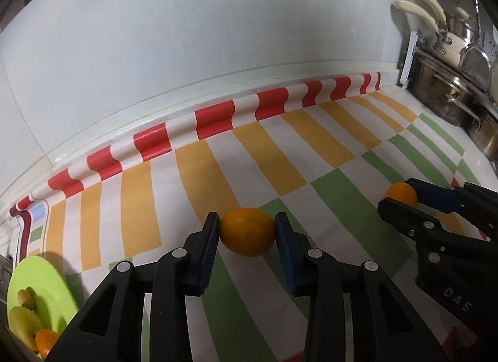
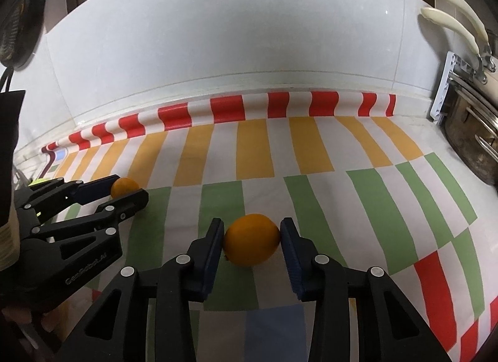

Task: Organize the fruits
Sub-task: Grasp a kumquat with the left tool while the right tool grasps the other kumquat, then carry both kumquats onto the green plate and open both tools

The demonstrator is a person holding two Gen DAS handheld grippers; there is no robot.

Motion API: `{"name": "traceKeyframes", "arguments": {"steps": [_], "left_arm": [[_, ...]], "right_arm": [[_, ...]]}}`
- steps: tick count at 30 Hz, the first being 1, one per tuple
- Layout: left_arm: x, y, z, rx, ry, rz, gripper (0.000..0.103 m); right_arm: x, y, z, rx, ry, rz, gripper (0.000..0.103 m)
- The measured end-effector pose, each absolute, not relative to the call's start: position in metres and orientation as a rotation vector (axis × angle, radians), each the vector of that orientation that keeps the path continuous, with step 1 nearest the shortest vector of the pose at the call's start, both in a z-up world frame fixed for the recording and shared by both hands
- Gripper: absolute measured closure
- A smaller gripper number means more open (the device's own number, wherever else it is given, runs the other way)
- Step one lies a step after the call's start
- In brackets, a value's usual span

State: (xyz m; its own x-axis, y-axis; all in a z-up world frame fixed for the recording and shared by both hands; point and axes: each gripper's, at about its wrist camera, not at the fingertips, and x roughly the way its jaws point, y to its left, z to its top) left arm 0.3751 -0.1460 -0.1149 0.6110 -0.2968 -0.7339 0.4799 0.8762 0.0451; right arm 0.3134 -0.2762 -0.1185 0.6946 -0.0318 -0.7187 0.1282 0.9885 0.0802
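In the left wrist view my left gripper [image 1: 246, 231] is shut on an orange [image 1: 247, 231] that rests on the striped cloth [image 1: 311, 175]; both pads touch its sides. My right gripper [image 1: 400, 195] at the right edge holds a second orange [image 1: 401, 194]. In the right wrist view my right gripper [image 2: 252, 239] is shut on that orange [image 2: 252, 240], still on the cloth [image 2: 311, 150]. My left gripper [image 2: 127, 189] shows at the left, closed around its orange [image 2: 124, 186]. A green plate [image 1: 46, 281] at the lower left holds green mangoes [image 1: 23, 320] and an orange [image 1: 45, 341].
A white tiled wall [image 1: 202, 50] rises behind the cloth. Steel pots [image 1: 451, 94] with cream handles [image 1: 426, 0] stand at the far right; they also show in the right wrist view [image 2: 470, 140]. A dark bag [image 2: 9, 125] hangs at the left edge.
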Motion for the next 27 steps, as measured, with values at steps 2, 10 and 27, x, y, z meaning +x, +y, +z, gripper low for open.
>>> {"name": "traceKeyframes", "arguments": {"steps": [2,10,27], "left_arm": [[0.368,-0.141,-0.108,0.24,0.787,-0.45,0.067],[0.345,-0.125,-0.085,0.206,0.749,-0.425,0.067],[0.289,-0.089,-0.039,0.147,0.65,-0.363,0.067]], "right_arm": [[0.31,-0.274,-0.116,0.123,0.789,-0.084,0.064],[0.296,-0.26,-0.097,0.101,0.752,-0.047,0.064],[0.256,-0.227,-0.044,0.043,0.65,0.032,0.064]]}}
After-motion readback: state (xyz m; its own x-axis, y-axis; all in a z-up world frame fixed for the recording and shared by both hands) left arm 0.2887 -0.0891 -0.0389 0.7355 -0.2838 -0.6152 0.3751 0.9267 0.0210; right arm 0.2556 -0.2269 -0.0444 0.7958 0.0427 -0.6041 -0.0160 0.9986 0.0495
